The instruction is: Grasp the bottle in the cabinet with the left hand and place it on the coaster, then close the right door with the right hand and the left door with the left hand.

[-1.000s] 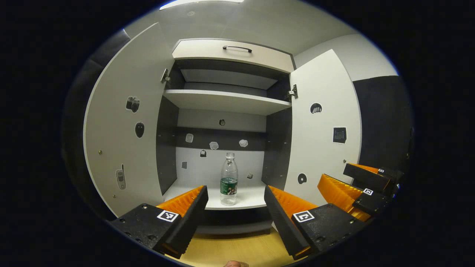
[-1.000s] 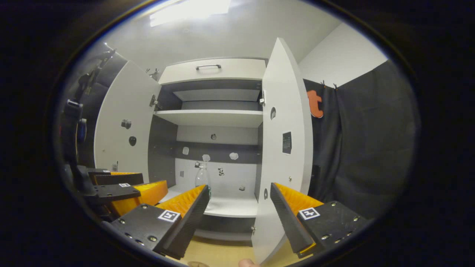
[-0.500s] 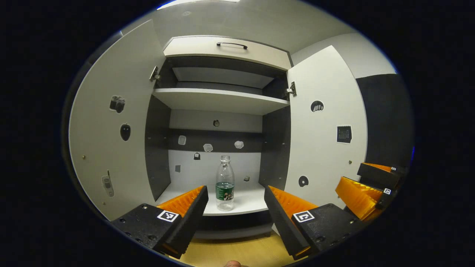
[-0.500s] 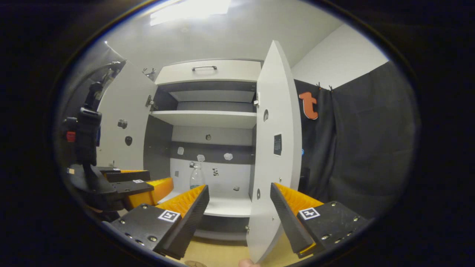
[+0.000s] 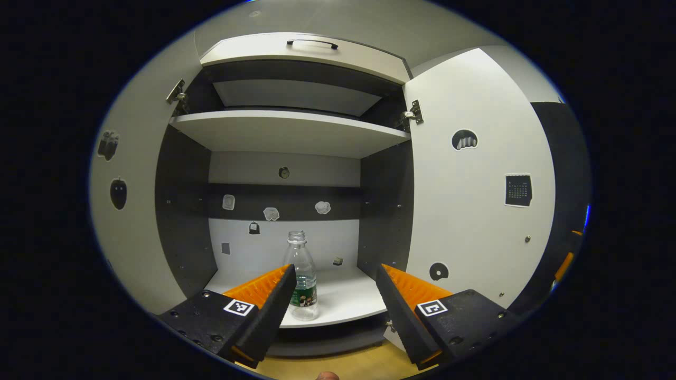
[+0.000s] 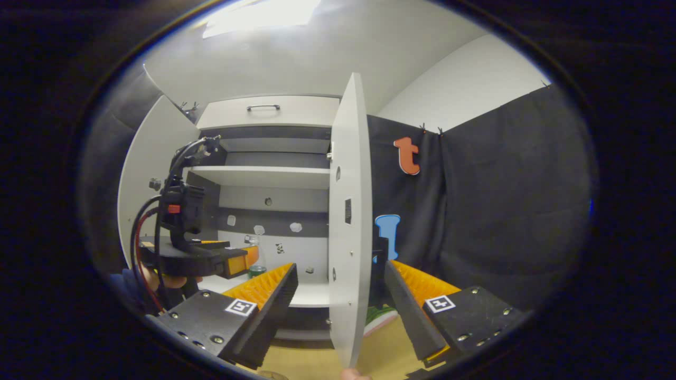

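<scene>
Reaching in left gripper view: left gripper (image 5: 334, 295) spread wide, bottle (image 5: 302, 282) upright on lower cabinet shelf (image 5: 348, 301), nearer its left finger; shift left to centre before squeezing. Right gripper view: right gripper (image 6: 340, 298) spread, straddling right door (image 6: 346, 221) edge, empty.

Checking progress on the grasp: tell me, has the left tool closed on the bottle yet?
No: the left tool is open, its fingers spread apart in front of the bottle standing on the cabinet shelf.

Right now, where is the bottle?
In the left gripper view the bottle stands upright on the cabinet's lower shelf, near its front edge, just ahead of the open left gripper and partly behind that gripper's left finger.
</scene>
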{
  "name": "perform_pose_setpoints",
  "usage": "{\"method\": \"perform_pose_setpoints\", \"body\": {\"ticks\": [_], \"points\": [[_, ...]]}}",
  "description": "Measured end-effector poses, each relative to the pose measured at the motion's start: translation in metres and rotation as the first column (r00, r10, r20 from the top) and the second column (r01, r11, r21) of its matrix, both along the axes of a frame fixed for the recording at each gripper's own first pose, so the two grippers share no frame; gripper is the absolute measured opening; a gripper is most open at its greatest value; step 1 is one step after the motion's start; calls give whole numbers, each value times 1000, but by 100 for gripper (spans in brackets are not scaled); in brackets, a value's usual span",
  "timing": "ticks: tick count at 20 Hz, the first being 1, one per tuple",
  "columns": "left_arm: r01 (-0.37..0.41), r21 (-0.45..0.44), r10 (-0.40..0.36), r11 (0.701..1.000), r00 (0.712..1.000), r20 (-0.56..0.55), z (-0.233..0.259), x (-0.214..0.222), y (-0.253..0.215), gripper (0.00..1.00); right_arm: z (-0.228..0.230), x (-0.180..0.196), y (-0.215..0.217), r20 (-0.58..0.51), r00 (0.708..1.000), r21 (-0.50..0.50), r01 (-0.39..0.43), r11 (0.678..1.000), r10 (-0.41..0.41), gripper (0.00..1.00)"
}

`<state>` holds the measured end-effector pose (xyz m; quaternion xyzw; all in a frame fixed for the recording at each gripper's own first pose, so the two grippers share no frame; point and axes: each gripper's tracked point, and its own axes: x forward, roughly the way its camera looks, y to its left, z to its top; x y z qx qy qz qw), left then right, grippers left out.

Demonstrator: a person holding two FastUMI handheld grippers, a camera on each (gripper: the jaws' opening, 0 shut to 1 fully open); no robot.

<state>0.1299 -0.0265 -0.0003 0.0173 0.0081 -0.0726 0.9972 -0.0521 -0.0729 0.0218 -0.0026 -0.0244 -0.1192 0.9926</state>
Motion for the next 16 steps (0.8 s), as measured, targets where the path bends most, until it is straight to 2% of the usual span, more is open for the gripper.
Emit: {"method": "perform_pose_setpoints", "body": {"ticks": [7,8,9,10,11,16], "points": [[11,41,-12,999,1000,19,2,59,-7,96,5,-23,-53,13,985,-26,173,985,-173,100],[13,43,-14,999,1000,22,2,66,-9,96,4,-25,-57,13,983,-29,185,982,-185,96],[12,51,-13,999,1000,21,1,73,-9,96,4,-26,-60,12,981,-33,193,981,-193,100],[8,61,-9,998,1000,21,1,80,-9,96,5,-26,-63,13,980,-40,200,979,-200,96],[1,70,-3,998,1000,26,1,87,-8,96,5,-27,-66,15,978,-48,207,977,-207,100],[-22,83,19,996,999,34,1,113,-5,96,3,-33,-81,16,971,-60,239,969,-239,100]]}}
